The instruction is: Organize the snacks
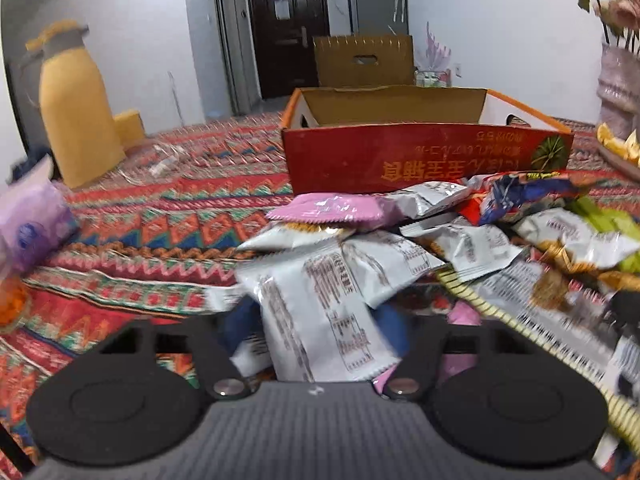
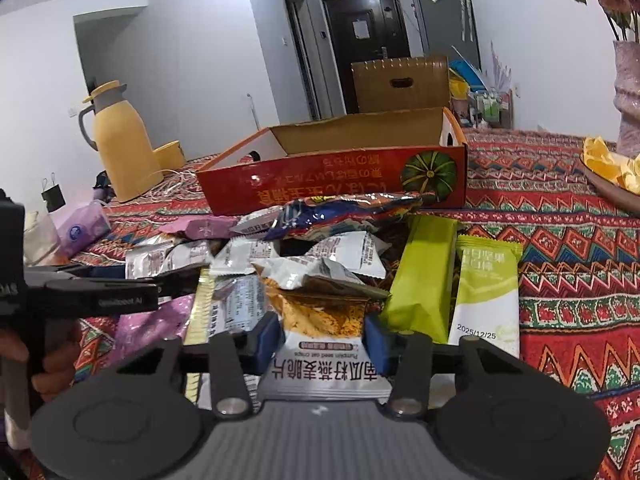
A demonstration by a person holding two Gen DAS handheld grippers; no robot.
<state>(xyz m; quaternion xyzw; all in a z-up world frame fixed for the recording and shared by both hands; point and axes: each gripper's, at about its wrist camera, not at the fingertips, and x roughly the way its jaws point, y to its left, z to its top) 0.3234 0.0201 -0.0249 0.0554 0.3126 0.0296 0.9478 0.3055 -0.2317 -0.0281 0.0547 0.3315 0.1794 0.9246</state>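
A pile of snack packets lies on the patterned tablecloth in front of a red open cardboard box [image 1: 404, 160] [image 2: 332, 180]. My left gripper [image 1: 316, 328] is shut on a white silver packet [image 1: 320, 312] at the pile's left edge. My right gripper [image 2: 320, 336] is shut on a pumpkin seed oat crisp packet [image 2: 324, 320] with an orange picture. Two green bars [image 2: 424, 280] [image 2: 486, 292] lie just right of it. A pink packet [image 1: 332, 210] and a blue foil bag [image 2: 336, 212] sit near the box. The left gripper also shows in the right wrist view [image 2: 176, 280].
A yellow thermos jug [image 1: 76, 108] [image 2: 124, 144] stands far left. A purple tissue pack [image 1: 32, 220] [image 2: 80, 228] lies at the left. A vase with flowers [image 2: 628, 100] and a plate of orange pieces [image 2: 612, 168] stand at the right. A second brown box [image 2: 400, 84] is behind.
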